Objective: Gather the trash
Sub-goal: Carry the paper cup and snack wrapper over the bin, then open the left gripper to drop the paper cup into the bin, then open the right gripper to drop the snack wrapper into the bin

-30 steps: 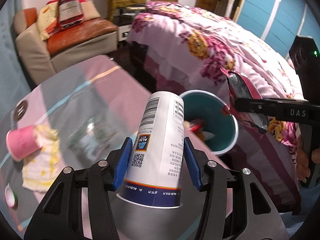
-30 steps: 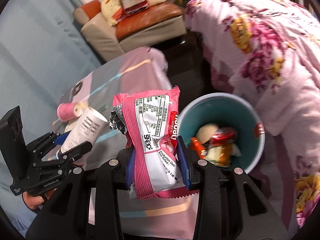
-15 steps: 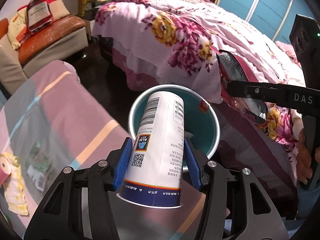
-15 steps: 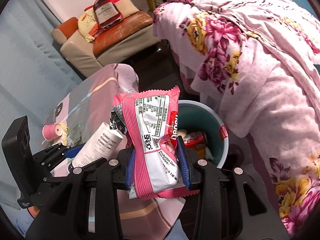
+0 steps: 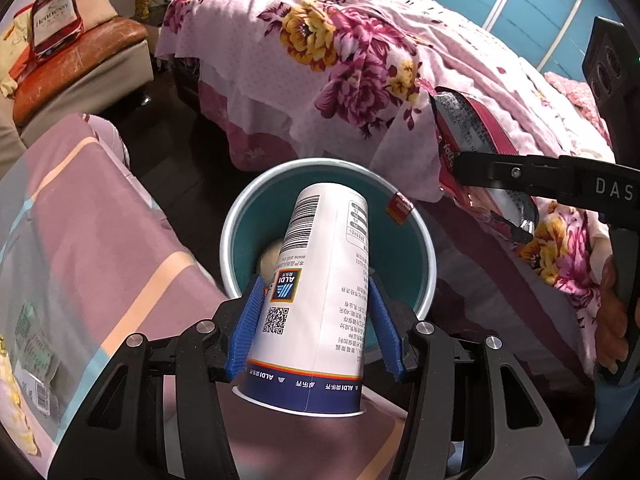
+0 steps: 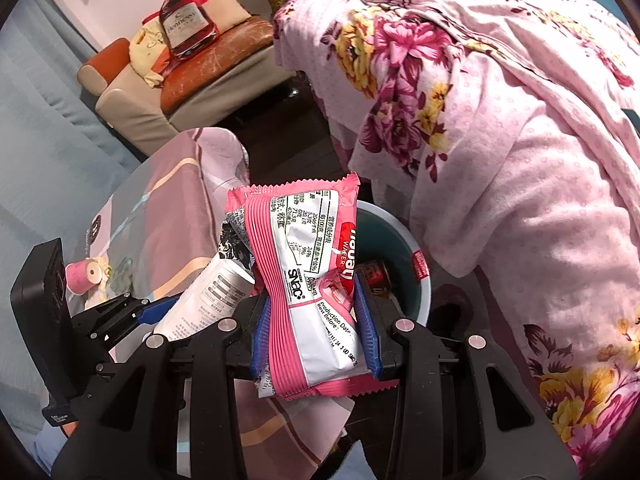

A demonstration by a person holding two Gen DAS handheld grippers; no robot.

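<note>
From your left wrist, the left hand-held gripper [image 5: 316, 320] clamps the white paper ALDI cup [image 5: 320, 292], pointing into the teal round bin [image 5: 416, 236] directly ahead below. From your right wrist, the right hand-held gripper [image 6: 314, 332] pinches the upright pink wafer wrapper [image 6: 308, 280], bin just beyond.

Cup [image 5: 320, 300]: "ALDI" logo, "www.aldi.cn", barcode, QR code, Chinese print; "ALDI" repeated along the blue rim band.
Wrapper [image 6: 308, 280]: "WAFER", "snec", "Production Date", "Best Before", nutrition table with "2046", "5.3", "20.1", "71.3", "24%".
Right gripper [image 5: 452, 168] arm: "DAS".
Bottle-shaped cushion [image 5: 54, 24] on the sofa: "Hennessy".
</note>
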